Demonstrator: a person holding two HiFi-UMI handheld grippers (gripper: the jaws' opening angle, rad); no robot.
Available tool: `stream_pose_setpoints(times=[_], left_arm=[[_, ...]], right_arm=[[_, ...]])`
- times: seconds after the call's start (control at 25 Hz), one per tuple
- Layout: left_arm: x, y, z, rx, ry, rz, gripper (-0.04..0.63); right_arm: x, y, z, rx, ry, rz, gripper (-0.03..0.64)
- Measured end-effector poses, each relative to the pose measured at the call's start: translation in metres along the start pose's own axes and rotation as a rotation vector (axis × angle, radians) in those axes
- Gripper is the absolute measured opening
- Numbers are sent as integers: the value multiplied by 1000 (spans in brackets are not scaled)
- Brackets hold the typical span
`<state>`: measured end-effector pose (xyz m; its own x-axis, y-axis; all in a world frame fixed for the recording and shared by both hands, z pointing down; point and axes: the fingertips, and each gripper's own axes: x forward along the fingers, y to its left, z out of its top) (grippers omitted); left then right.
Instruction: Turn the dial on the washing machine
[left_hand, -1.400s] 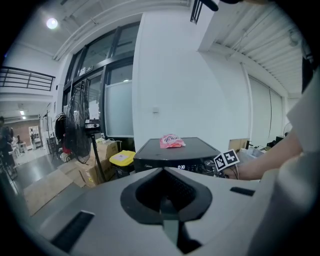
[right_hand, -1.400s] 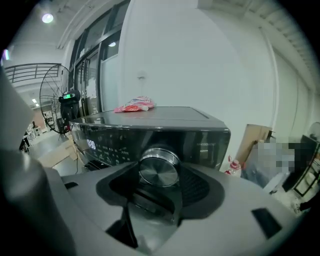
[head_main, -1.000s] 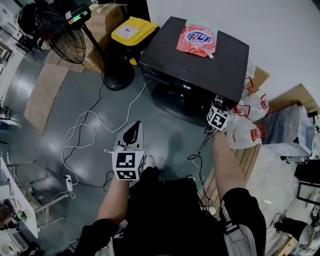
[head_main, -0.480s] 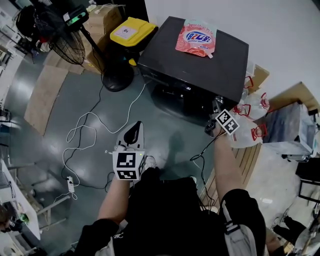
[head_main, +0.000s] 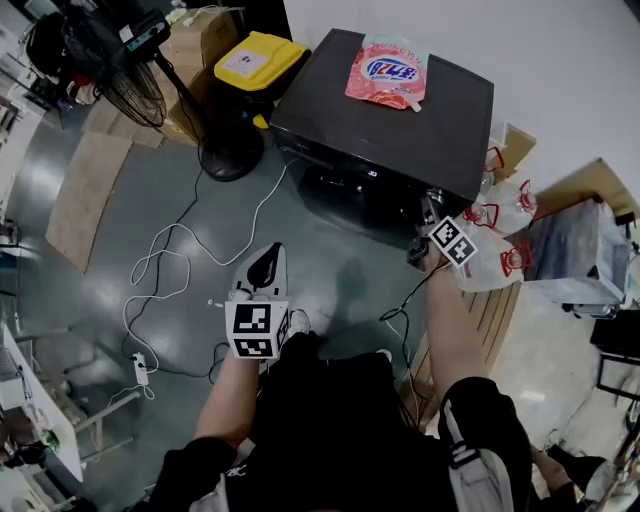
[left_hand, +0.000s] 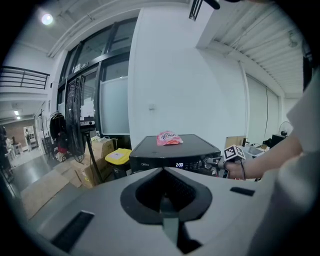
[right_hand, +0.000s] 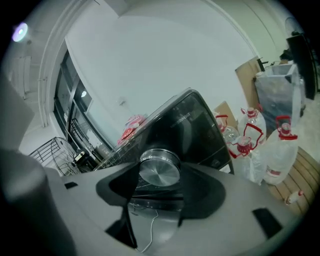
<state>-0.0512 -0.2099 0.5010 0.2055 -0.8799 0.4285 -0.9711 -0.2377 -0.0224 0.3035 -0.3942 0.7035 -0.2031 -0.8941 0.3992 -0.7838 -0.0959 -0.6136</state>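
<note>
Right gripper (right_hand: 158, 186) tight around dial (right_hand: 159, 169)

The washer (head_main: 390, 120) stands ahead of you, its back to the wall, and a pouch (head_main: 388, 72) lies on its top toward the rear. Left of the washer sits a bin (head_main: 258, 62), with boxes (head_main: 200, 40) behind it and a fan (head_main: 125, 80) further left. On the right, jugs (head_main: 500, 250) crowd the floor just beside the washer. Cables (head_main: 165, 265) trail across the floor in front, down to a power strip (head_main: 138, 368) at your left. Your right gripper (head_main: 432, 215) is at the washer's front right corner, with the dial (right_hand: 159, 169) between its jaws. Your left gripper (head_main: 266, 258) hangs over the floor, well apart from the washer, jaws together.
</note>
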Motion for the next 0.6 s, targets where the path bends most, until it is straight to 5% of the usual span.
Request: stream_pose_setpoints(times=[0.24,0.6], left_arm=[[1,-2,2,-1,-1,2,12],[0,-5,9,-2,-12,-7,12]], right_arm=[[0,-3,0,110,-18,45,259],[0,-16,-1,550,-125,186,262]])
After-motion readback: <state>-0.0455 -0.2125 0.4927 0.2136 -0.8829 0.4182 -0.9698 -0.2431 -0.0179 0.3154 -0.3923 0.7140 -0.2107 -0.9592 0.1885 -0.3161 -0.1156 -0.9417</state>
